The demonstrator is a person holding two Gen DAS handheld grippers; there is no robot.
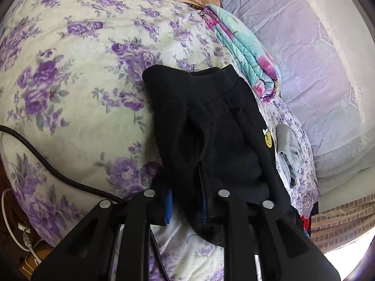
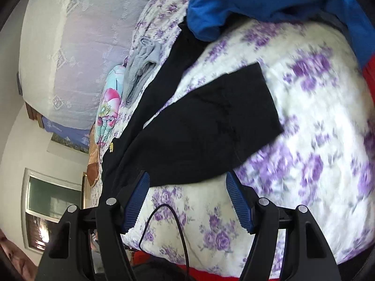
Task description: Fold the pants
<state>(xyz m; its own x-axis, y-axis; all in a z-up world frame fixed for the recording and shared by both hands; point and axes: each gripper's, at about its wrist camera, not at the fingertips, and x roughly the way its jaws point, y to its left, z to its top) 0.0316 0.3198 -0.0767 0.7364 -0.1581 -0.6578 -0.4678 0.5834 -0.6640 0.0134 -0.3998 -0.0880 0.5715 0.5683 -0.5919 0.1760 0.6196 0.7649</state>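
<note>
The black pants (image 1: 211, 126) lie on a bed with a purple-flowered cover (image 1: 70, 75). A small yellow smiley patch (image 1: 268, 139) sits near their right edge. My left gripper (image 1: 187, 201) is shut on the near part of the pants, with black cloth bunched between its fingers. In the right wrist view one pant leg (image 2: 211, 128) spreads flat across the cover and the other part runs back to the left. My right gripper (image 2: 187, 201) is open and empty, its blue pads (image 2: 137, 201) just short of the leg's near edge.
A folded turquoise and pink quilt (image 1: 246, 53) and a grey garment (image 1: 287, 149) lie beside the pants. A lavender bedspread (image 1: 316, 70) lies beyond. A blue garment (image 2: 269, 0) lies at the far end. Black cables (image 1: 46, 168) (image 2: 178, 224) cross the near cover.
</note>
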